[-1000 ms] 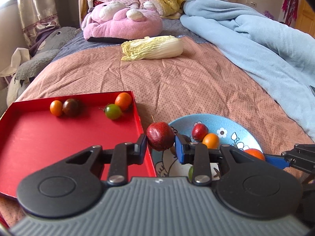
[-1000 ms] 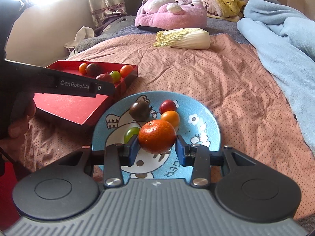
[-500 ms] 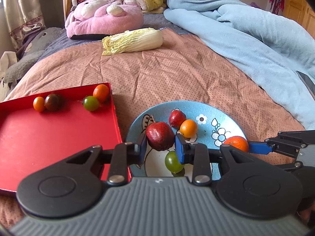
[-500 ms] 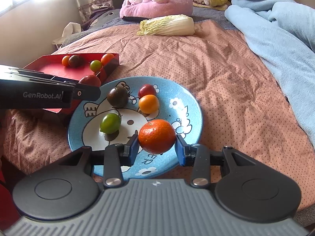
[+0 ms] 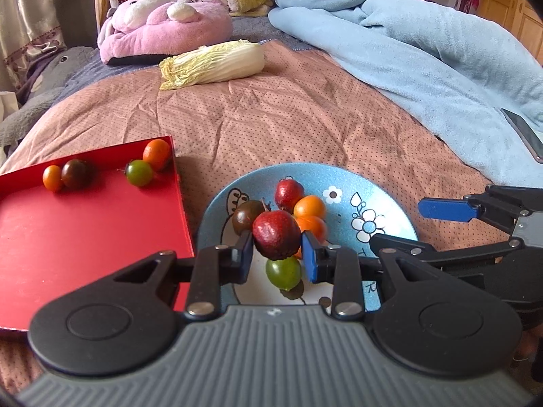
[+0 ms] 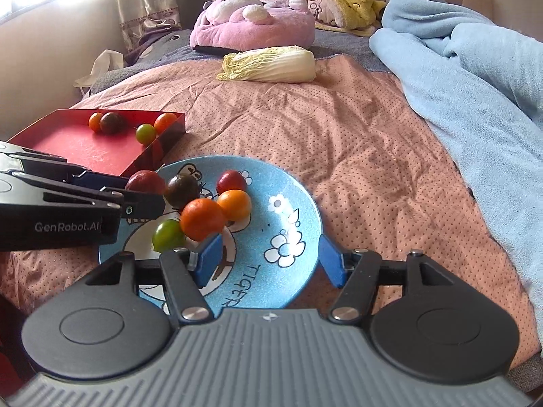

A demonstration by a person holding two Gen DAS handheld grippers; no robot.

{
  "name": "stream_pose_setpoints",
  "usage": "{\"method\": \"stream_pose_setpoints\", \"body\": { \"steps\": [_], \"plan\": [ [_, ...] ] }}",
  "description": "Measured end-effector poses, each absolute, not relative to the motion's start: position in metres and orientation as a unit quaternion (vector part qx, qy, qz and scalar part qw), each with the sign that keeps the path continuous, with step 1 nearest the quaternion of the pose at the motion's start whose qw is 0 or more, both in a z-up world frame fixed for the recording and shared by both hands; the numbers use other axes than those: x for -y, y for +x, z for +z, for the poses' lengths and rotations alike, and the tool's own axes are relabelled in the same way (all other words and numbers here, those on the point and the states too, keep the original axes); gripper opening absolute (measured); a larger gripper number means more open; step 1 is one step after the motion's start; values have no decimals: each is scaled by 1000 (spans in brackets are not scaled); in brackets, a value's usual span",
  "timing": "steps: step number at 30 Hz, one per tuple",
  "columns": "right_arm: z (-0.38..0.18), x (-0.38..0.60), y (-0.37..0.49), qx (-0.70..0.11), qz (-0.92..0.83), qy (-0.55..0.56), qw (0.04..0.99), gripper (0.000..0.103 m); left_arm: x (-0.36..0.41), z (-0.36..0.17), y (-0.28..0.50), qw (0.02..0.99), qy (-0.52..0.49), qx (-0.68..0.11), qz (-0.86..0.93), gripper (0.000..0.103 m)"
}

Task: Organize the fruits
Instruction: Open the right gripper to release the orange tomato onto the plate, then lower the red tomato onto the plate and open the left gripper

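My left gripper [image 5: 276,254] is shut on a dark red fruit [image 5: 276,239] and holds it over the blue cartoon plate [image 5: 380,200]. On the plate lie a brown tomato [image 5: 246,215], a red one [image 5: 288,191], an orange one [image 5: 309,207] and a green one [image 5: 283,273]. My right gripper [image 6: 268,259] hangs over the plate's [image 6: 298,203] near side, its jaws opening with nothing between them. The orange mandarin [image 6: 202,218] it let go of rests on the plate beside the green tomato [image 6: 168,235]. The red tray [image 5: 85,230] holds several small tomatoes along its far edge.
A napa cabbage [image 5: 213,64] lies further up the pink bedspread. A pink plush [image 5: 163,27] and a yellow one sit at the head of the bed. A rumpled blue blanket [image 5: 424,47] covers the right side, with a phone [image 5: 524,132] on it.
The right gripper's jaws have spread and let go of the mandarin, which now rests on the plate. The left gripper has carried the dark red fruit from the tray's edge to over the plate.
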State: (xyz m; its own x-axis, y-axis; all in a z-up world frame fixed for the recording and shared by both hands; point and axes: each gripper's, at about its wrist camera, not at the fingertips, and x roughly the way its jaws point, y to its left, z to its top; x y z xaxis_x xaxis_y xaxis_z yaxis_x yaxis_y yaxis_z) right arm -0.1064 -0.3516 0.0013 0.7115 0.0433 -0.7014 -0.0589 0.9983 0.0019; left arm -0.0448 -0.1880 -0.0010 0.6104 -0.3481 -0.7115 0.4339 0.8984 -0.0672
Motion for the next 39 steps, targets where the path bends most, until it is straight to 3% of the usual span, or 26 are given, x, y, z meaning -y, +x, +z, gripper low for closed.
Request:
{"method": "stream_pose_setpoints", "body": {
  "steps": [19,21,24,39],
  "plan": [
    [19,363,-110,-339,-6,15,941,68,201,-2,-52,887,70,-382,-248,35],
    [21,365,-111,-336,-8,18,942,69,202,-1,-54,889,74,-378,-249,38],
    [24,366,-112,-333,-10,24,943,72,202,2,-57,892,74,-368,-253,58],
    [34,365,-111,-327,-17,22,945,75,179,14,-51,910,48,-353,-212,58]
  ]
}}
